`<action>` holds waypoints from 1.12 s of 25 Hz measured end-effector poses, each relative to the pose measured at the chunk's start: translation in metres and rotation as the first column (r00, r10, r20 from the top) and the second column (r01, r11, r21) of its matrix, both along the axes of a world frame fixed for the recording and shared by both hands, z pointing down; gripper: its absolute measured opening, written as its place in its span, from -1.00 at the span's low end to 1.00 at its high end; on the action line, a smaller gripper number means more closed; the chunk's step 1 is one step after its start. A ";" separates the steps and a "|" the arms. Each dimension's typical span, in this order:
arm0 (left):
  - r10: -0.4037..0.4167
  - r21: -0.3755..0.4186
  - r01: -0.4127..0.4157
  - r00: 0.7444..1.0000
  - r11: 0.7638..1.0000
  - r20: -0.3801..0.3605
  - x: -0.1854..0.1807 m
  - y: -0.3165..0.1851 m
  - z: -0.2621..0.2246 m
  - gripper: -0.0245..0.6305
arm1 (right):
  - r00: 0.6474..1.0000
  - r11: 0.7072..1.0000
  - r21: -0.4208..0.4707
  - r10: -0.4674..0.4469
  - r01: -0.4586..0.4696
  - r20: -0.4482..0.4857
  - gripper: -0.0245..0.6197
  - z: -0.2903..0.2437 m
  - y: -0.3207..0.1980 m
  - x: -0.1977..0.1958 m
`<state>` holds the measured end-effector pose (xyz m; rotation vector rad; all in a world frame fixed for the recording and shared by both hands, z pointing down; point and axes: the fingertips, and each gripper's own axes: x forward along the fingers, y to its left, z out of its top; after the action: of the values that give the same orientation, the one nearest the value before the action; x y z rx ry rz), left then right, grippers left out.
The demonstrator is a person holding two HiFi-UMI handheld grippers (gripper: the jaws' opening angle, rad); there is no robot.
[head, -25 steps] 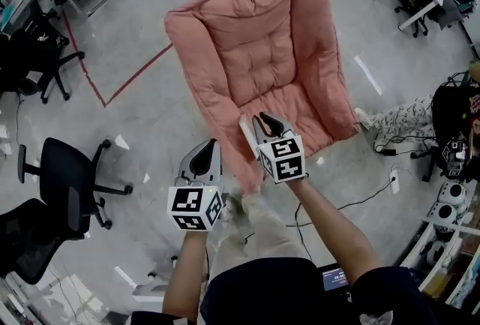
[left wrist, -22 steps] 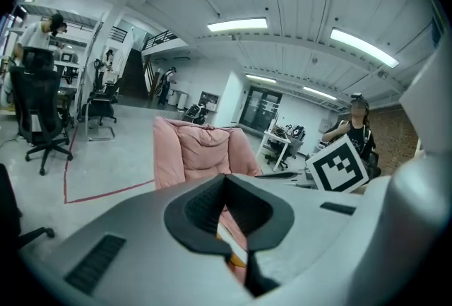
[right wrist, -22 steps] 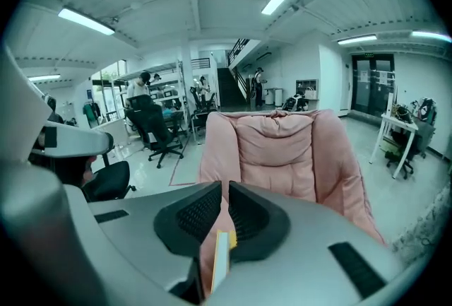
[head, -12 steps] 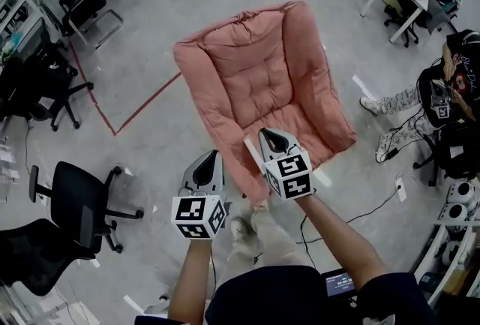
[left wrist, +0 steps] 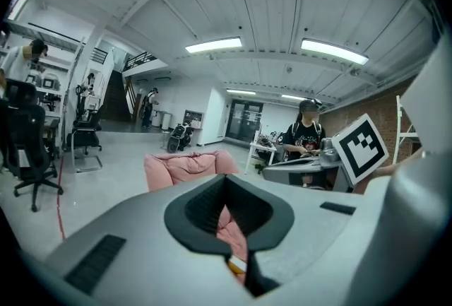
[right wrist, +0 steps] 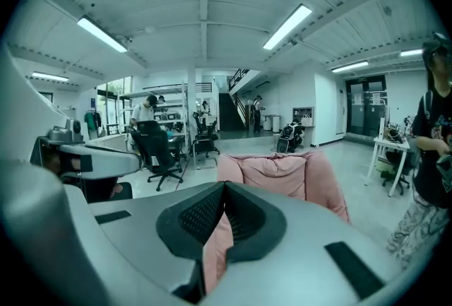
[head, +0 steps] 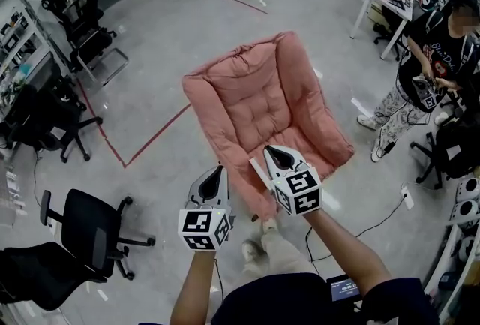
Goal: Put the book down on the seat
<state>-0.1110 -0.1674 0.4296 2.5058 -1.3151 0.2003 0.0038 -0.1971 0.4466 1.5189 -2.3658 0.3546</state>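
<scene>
While held out over the front of the pink armchair, closed tip to tip at the right gripper, with nothing pinched between the pads and only pink cushion glimpsed through the slit behind them. Carried at the end of the bare right forearm. Likewise closed and empty at the left gripper, side by side with the right one but apart from it, aimed toward the armchair from just off its front corner, at the end of the left forearm. Through that slit, a sliver of pink cushion and, lower down, a small orange-and-white scrap, too cramped to identify.

Just beside the right gripper, on its left: the book, visible only as a thin pale strip slanting across the front part of the seat. Hard to tell whether touching the gripper or lying free beneath it.

Beneath the grippers, shoes on the grey floor at the foot of the armchair. Further out: a red tape line to the left, black office chairs along the left side, a white desk at upper right, and near it a standing person in a black top and patterned trousers. To the right, cables and a power strip on the floor.
</scene>
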 end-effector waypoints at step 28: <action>-0.004 0.141 0.002 1.000 0.990 0.009 0.036 0.064 -0.065 -0.91 | 0.990 0.981 0.195 -0.049 0.023 0.133 -0.86 -0.100 0.074 0.027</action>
<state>-0.0748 -0.1030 0.3651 2.6218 -1.3816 0.1224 0.0309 -0.1235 0.3463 1.5788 -2.5979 0.2335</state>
